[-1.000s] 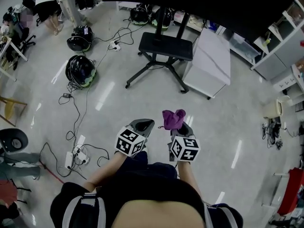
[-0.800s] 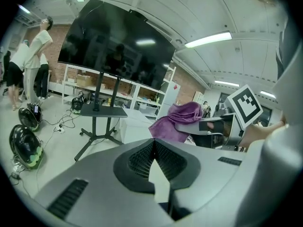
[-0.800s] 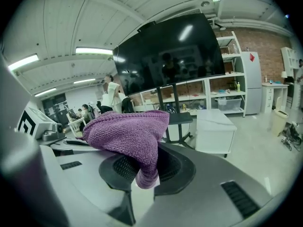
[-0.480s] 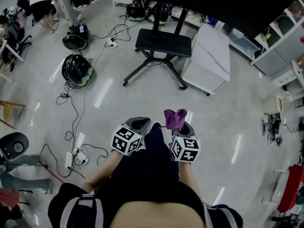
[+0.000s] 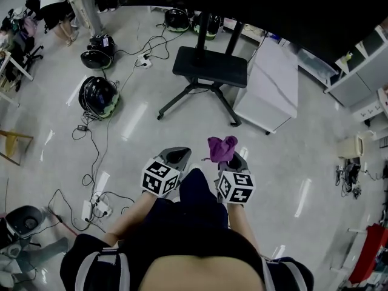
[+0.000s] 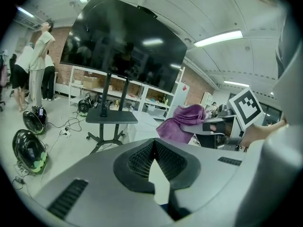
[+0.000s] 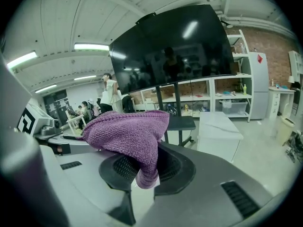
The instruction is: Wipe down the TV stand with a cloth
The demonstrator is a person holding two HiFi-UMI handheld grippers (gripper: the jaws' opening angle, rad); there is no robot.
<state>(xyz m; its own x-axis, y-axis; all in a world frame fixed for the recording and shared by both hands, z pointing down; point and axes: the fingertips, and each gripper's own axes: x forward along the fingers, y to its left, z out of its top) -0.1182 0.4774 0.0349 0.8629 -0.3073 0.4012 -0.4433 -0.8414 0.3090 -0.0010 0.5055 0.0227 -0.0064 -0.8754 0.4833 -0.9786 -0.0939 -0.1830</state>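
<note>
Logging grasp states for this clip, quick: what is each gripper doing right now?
Left gripper: shut, empty.
Right gripper: shut on the cloth.

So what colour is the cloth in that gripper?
The cloth is purple, a plain knitted-looking fabric; it shows best in the right gripper view.

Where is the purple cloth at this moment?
In the head view the purple cloth is pinched in the right gripper, low centre-right, over the floor, short of the black TV stand and white cabinet ahead.
</note>
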